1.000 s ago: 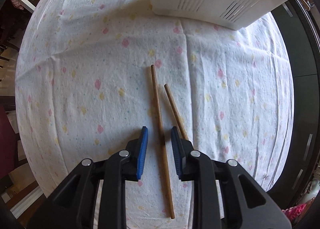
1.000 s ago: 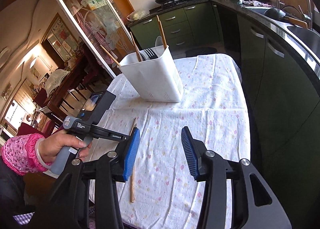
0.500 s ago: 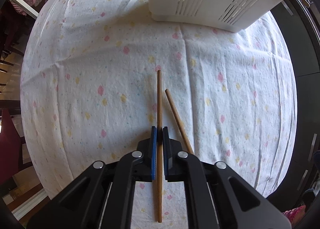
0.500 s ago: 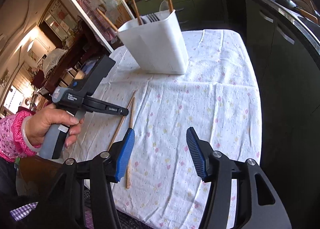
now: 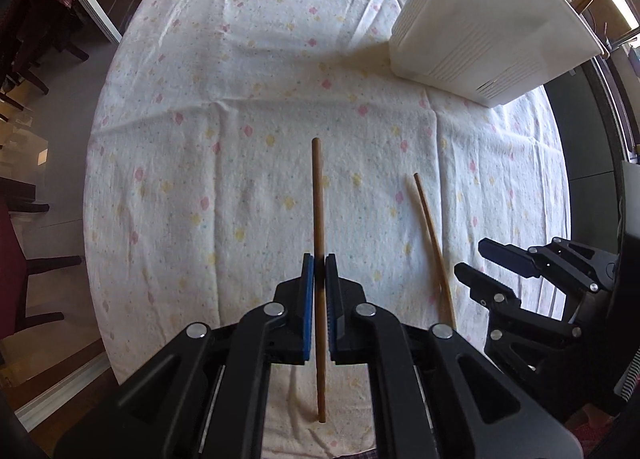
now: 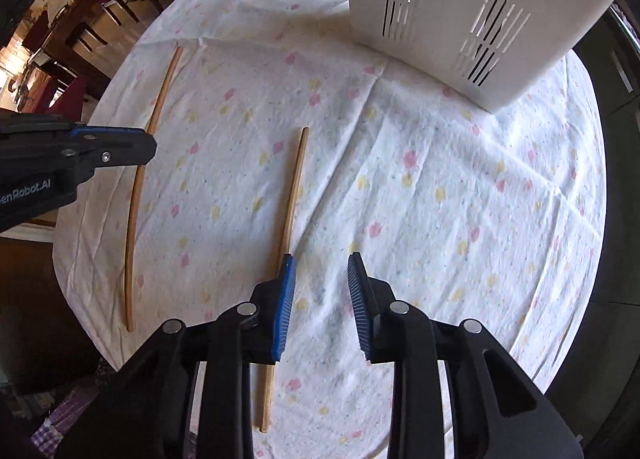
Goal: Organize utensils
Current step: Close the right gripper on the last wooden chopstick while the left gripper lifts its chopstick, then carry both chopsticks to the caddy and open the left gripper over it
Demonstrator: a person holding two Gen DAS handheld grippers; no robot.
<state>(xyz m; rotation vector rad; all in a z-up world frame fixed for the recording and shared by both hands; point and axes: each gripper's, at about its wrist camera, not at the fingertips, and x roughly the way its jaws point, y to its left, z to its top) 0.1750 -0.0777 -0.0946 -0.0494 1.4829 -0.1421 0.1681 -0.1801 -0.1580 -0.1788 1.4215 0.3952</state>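
Observation:
My left gripper (image 5: 319, 261) is shut on a wooden chopstick (image 5: 319, 199) and holds it above the flowered tablecloth (image 5: 240, 139). That gripper (image 6: 148, 147) and its chopstick (image 6: 160, 91) also show at the left of the right wrist view. A second chopstick (image 6: 294, 187) lies on the cloth; it also shows in the left wrist view (image 5: 430, 227). My right gripper (image 6: 320, 271) is open and empty just right of this second chopstick, its left pad (image 6: 286, 291) over the stick's near part. It also shows in the left wrist view (image 5: 480, 259).
A white slotted utensil holder (image 6: 460, 19) stands on the far right of the table, also in the left wrist view (image 5: 480, 31). Dark chairs (image 5: 24, 259) stand off the table's left side. The table edge (image 5: 100, 339) is close below both grippers.
My left gripper closed on the first chopstick, lifted it and moved left, away from the second stick. My right gripper tilted down and came low over the second chopstick.

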